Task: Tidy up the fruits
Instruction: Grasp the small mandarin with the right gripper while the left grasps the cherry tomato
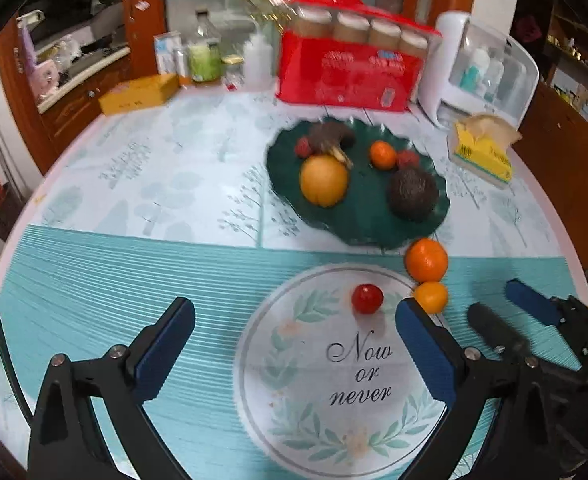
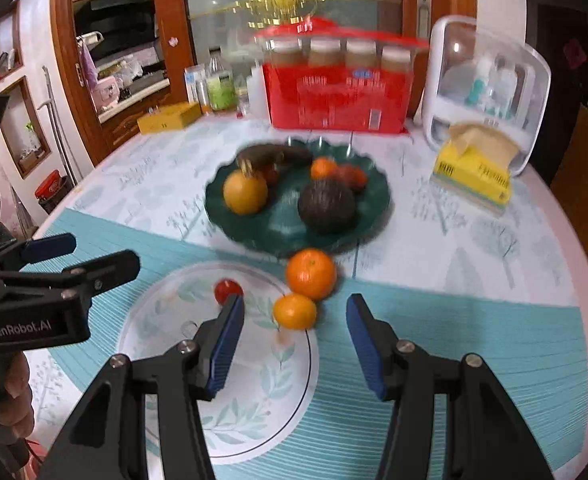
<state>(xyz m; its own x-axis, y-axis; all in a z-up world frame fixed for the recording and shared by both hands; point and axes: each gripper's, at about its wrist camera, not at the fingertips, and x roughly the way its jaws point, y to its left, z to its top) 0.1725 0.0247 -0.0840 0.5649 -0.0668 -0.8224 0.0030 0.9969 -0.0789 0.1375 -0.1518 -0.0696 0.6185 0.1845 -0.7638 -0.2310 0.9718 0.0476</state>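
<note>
I am holding both tools wide apart with nothing in them. The left tool (image 1: pixel 294 344) is hanging over the round picture on the desk (image 1: pixel 133 184). The right tool (image 2: pixel 294 340) is aiming at the small orange (image 2: pixel 294 311); only its view is showing my hand (image 2: pixel 11 392). Three fruits are lying loose: the small orange, a big orange (image 2: pixel 311 274) touching it, and one red tomato (image 2: pixel 226 289). The green plate (image 2: pixel 374 200) is holding more fruit, including a long brown one lying sideways.

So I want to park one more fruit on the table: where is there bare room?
Free: the striped teal mat left of the small red tomato, and the pale tree-print cloth between the yellow box and dark green scalloped plate. Crowded: that plate and the two oranges below it.
</note>
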